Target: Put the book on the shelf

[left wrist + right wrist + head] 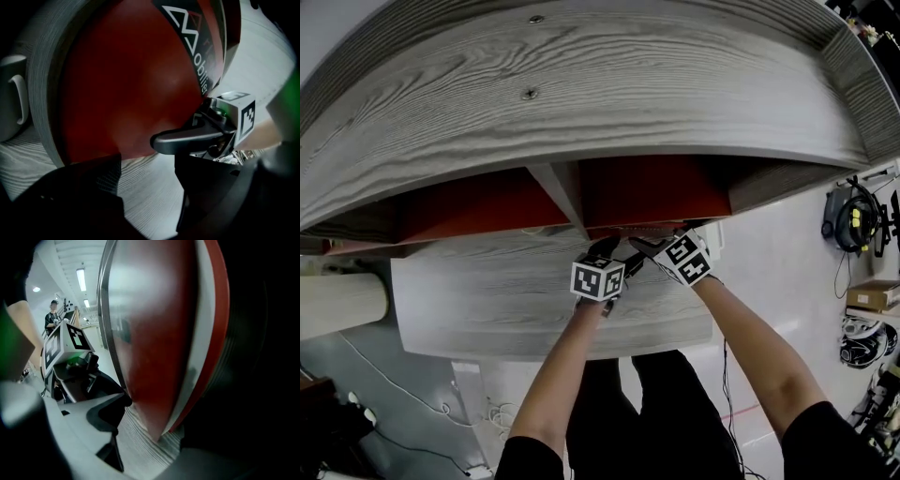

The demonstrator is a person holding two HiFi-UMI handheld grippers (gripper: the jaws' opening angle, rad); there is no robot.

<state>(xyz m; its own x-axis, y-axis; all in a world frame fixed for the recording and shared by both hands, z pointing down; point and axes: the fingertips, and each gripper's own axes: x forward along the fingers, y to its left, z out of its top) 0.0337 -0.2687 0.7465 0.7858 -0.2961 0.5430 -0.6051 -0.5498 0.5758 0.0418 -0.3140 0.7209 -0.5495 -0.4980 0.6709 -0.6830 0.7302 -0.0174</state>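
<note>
A: Where is the book?

B: Standing on the lower board of the shelf, at the mouth of the compartment just right of the divider. The head view hardly shows it. The top board overhangs, and only a thin red strip peeks out above the two grippers.

A: So the gripper views do the work.

B: Yes. The right gripper view looks at it edge-on: a broad red cover, a white block of pages, then the other red cover. The left gripper view faces the cover flat, with a white triangle mark and white lettering running down near its right edge. Further left I cannot tell cover from the red back panel.

A: Its long axis?

B: Up and down, bottom edge on the board. The page edge points toward the right gripper. The lettered cover points toward the left gripper and out of the shelf.

A: And the grips?

B: The right gripper's jaws stand wide, one on each side of the book's lower corner, with bare board showing between jaw and book, so it is not clamped. In the left gripper view one of its fingers lies across the foot of the cover. The left gripper's jaws are apart too, with only board between them.

A: Anything else?

B: A white mug past the divider shows only in the left gripper view. A person far back in the room shows only in the right.
</note>
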